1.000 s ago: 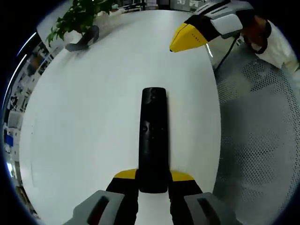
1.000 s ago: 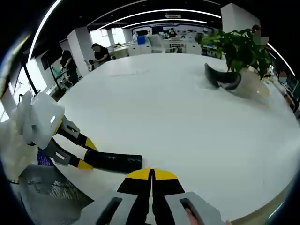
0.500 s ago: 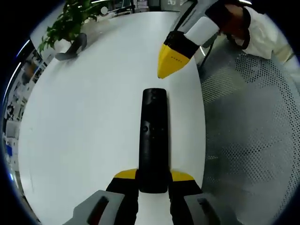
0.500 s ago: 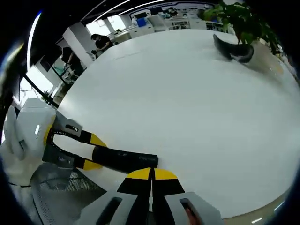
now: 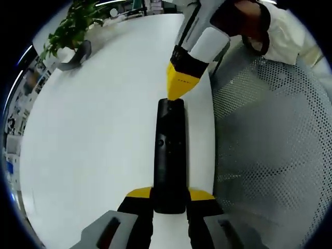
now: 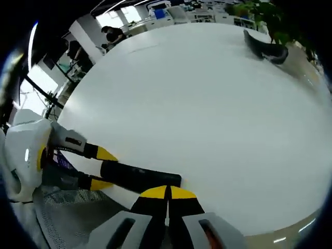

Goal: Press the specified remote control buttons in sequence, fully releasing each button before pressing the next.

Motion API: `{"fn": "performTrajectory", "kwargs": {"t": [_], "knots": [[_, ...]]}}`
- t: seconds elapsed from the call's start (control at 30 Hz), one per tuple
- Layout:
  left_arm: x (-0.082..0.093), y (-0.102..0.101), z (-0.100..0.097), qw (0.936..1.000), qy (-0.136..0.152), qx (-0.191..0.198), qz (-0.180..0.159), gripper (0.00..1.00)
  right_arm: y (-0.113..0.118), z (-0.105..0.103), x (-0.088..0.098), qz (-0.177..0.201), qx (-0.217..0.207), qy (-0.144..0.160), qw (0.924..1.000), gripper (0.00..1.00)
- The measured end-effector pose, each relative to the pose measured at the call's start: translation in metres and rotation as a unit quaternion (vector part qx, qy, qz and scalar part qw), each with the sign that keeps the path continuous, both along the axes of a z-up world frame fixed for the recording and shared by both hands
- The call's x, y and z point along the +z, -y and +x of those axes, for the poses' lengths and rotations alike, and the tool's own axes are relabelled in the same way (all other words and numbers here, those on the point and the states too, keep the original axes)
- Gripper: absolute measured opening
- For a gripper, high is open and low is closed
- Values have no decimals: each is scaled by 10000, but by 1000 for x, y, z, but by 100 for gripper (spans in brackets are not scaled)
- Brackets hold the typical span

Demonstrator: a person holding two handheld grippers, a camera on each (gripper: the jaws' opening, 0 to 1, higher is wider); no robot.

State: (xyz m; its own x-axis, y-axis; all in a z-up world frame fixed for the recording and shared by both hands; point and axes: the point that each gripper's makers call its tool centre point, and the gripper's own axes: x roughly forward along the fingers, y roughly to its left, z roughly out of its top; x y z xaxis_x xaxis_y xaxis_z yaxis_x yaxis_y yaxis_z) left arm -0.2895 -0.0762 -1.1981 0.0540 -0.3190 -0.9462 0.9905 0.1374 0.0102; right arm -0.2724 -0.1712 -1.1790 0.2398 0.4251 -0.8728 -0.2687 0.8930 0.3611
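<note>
In the left gripper view, your left gripper (image 5: 169, 196) is clamped on the near end of the black remote (image 5: 170, 155), above the white table (image 5: 98, 119). Your right gripper (image 5: 178, 89), jaws together, touches the remote's far end.

In the right gripper view, your right gripper (image 6: 167, 192) stays closed, its tip at the remote (image 6: 140, 176) held by the left gripper (image 6: 98, 167).

Remote (image 5: 170, 155) on table (image 5: 93, 129); plant (image 5: 70, 28) far edge.
</note>
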Motion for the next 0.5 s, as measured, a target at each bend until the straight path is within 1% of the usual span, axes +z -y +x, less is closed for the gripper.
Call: {"fn": "performTrajectory", "kwargs": {"t": [0.1, 0.17, 0.27, 0.37, 0.4, 0.43, 0.47, 0.5], "knots": [[0, 2, -4, 10000, 7, -7, -27, 23, 2, 1, -1, -6, -25, -9, 10000, 0], [0, 2, -4, 10000, 1, 53, -34, 23, 4, 0, -4, -88, -59, -59, 9999, 0], [0, 4, -8, 10000, 2, 17, -34, 23, 4, -2, -6, -90, -60, -145, 9998, 0], [0, 5, -9, 9999, -1, 54, -95, 23, 6, -1, -9, -173, -26, -135, 9998, 0], [0, 5, -10, 9999, -6, 82, -122, 23, 7, -3, -11, -268, -25, -159, 9995, 0], [0, 5, -11, 9998, -5, 112, -167, 23, 4, -1, -10, -334, 158, -2, 9993, 0], [0, 5, -12, 9997, 7, 125, -186, 23, 8, -2, -11, -525, 275, 24, 9982, 0], [0, 6, -13, 9996, 7, 155, -223, 23, 7, -2, -11, -578, 311, 101, 9978, 0]]}}
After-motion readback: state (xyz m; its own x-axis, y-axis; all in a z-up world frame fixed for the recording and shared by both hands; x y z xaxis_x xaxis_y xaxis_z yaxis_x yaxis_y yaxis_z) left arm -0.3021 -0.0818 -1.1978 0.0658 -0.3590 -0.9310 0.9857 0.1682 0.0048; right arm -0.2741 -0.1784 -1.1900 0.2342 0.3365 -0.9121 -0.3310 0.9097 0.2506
